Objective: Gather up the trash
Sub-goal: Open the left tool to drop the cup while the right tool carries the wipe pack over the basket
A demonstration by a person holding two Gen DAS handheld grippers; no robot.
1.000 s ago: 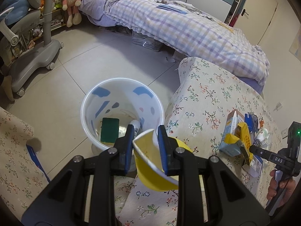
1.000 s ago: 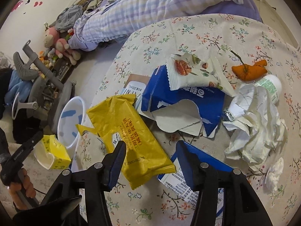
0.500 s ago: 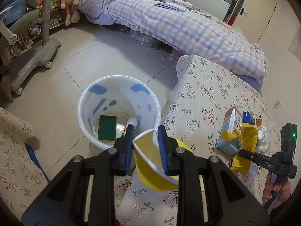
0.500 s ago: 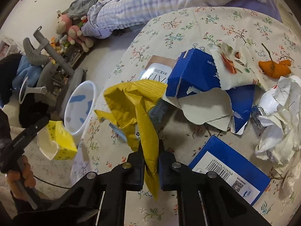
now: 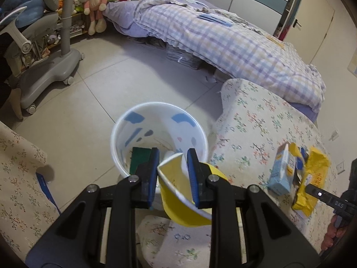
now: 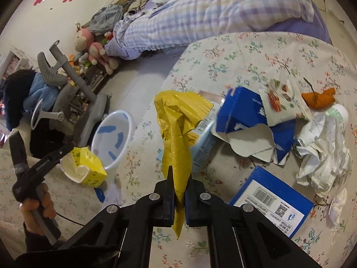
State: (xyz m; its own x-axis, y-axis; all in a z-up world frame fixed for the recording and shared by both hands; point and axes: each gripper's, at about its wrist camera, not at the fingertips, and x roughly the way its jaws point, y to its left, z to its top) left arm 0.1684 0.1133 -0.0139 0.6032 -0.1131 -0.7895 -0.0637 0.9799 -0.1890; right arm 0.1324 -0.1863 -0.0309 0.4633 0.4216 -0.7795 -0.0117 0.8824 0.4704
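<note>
The floral-clothed worktop carries a torn blue box, crumpled white paper and an orange peel; the white bin stands on the tiled floor.

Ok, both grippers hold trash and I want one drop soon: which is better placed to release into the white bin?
Left. The left gripper holds the crushed yellow paper cup at the white plastic bin; the right gripper, clamping the yellow plastic wrapper, is over the table.

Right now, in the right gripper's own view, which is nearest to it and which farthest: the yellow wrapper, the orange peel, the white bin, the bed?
1. Yellow wrapper, clamped in the right gripper.
2. White bin, left, on the floor.
3. Orange peel, upper right on the table; close to the bin's rank.
4. Bed, far back.
</note>
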